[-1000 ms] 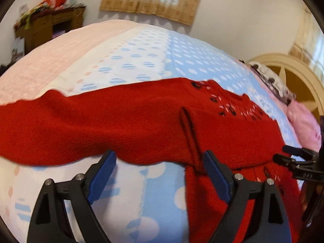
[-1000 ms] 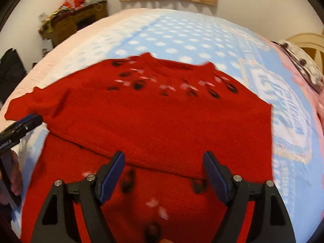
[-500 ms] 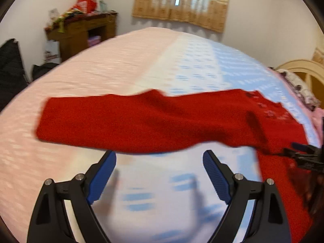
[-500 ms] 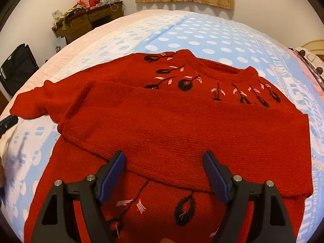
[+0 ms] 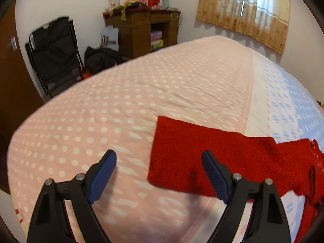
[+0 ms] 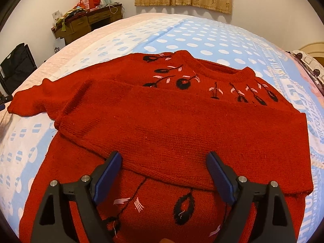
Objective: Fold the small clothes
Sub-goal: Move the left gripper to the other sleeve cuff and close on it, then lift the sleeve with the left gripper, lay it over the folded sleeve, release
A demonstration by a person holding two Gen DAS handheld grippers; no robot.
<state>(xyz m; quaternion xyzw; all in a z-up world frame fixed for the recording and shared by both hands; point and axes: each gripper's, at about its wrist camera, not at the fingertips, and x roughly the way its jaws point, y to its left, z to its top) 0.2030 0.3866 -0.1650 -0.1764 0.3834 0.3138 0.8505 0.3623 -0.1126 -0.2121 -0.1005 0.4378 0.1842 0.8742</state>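
Swung away from the sweater's body since the earlier frame, the left gripper point(image 5: 159, 169) hovers wide, jaws closing on nothing, by the cuff of the outstretched sleeve point(image 5: 194, 151) at its 2 o'clock. Right gripper point(image 6: 163, 171) is opening over the red sweater point(image 6: 172, 121), which lies on the bedspread point(image 6: 202, 40) toward 12 o'clock.

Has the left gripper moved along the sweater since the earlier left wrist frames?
Yes. The left gripper has swept outward along the outstretched sleeve to its cuff end; against the bedspread, its view went from the blue-dotted part to the pink part.

One red sweater point(image 6: 182, 125), one bed point(image 5: 141, 93), perhaps one desk point(image 5: 141, 32)
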